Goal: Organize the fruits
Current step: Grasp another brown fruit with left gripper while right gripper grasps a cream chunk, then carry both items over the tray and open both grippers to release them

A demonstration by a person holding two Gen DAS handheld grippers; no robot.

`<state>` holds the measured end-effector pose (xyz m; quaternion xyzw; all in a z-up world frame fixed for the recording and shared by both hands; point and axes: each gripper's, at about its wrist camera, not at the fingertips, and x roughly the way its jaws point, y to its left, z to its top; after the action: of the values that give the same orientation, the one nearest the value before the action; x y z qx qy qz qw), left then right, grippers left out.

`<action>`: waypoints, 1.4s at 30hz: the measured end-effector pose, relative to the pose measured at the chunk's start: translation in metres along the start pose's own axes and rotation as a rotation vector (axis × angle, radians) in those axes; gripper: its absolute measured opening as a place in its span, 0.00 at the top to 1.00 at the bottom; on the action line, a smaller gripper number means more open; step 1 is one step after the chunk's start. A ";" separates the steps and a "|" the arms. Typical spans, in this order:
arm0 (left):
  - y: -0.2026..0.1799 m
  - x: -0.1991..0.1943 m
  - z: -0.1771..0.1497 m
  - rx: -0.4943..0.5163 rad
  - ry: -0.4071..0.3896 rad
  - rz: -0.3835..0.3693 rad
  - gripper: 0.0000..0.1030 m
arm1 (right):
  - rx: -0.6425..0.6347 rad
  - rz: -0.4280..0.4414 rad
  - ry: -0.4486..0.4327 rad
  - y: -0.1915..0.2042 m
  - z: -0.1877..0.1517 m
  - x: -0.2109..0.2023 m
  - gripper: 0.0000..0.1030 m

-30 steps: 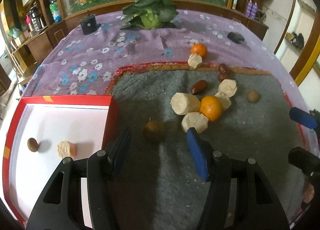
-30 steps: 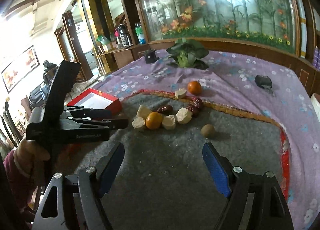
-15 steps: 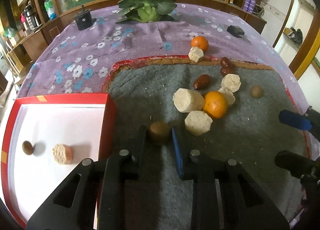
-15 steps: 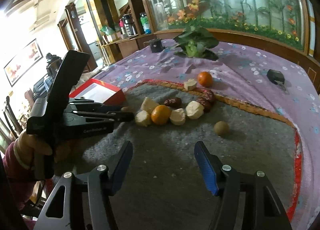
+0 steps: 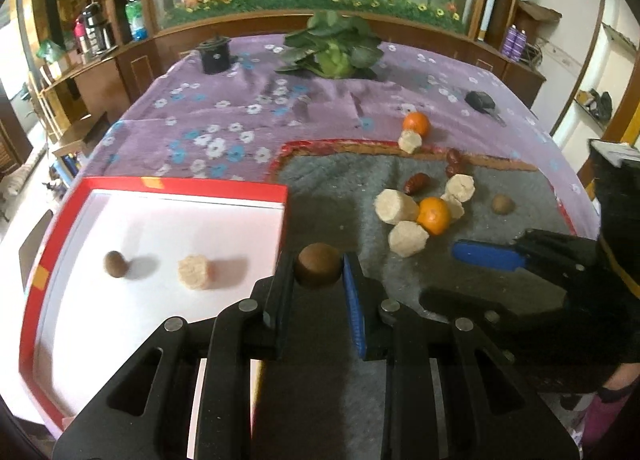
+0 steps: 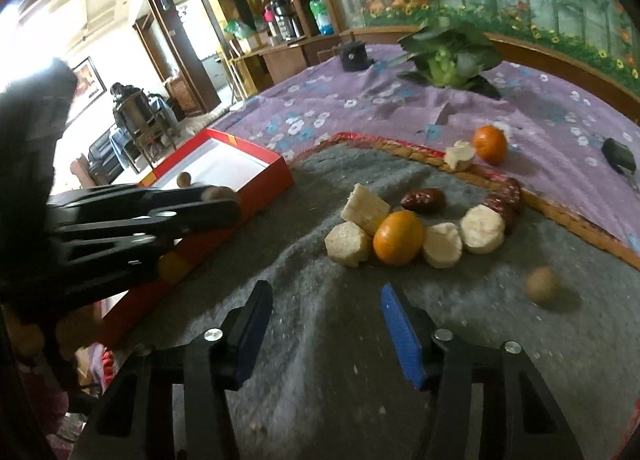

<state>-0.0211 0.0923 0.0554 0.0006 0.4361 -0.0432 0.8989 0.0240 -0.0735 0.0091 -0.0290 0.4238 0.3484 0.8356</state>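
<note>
My left gripper [image 5: 318,269] is shut on a brown round fruit [image 5: 318,265] and holds it above the grey mat, beside the right wall of the red box [image 5: 285,216]. The box holds a small brown fruit [image 5: 115,263] and a pale chunk [image 5: 195,272]. On the mat lies a cluster of pale chunks [image 5: 395,206], an orange [image 5: 434,215], dark red dates [image 5: 416,183] and a tan round fruit [image 5: 503,204]. My right gripper [image 6: 324,308] is open and empty, low over the mat in front of the cluster's orange [image 6: 398,237].
A second orange [image 5: 416,124] and a pale chunk [image 5: 410,141] lie on the purple flowered cloth at the mat's far edge. A leafy green plant [image 5: 332,48], a black pot [image 5: 215,56] and a dark key fob [image 5: 481,102] lie farther back.
My left gripper closed on the brown round fruit and lifted it off the mat toward the red box. My right gripper moved forward and lower toward the fruit cluster, still open.
</note>
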 end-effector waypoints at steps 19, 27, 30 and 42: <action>0.021 -0.004 -0.013 -0.059 0.007 0.019 0.77 | -0.063 -0.166 0.030 0.010 0.019 0.019 0.75; 0.031 -0.013 -0.018 -0.089 -0.003 0.051 0.77 | -0.031 -0.102 -0.016 0.021 0.015 -0.013 0.76; 0.035 -0.018 -0.021 -0.099 -0.009 0.075 0.77 | -0.042 -0.094 -0.023 0.031 0.015 -0.017 0.76; 0.056 -0.036 -0.030 -0.128 -0.031 0.135 0.77 | -0.113 -0.060 -0.027 0.071 0.020 -0.018 0.76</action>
<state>-0.0623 0.1518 0.0626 -0.0280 0.4230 0.0456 0.9045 -0.0126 -0.0231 0.0531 -0.0840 0.3911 0.3469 0.8483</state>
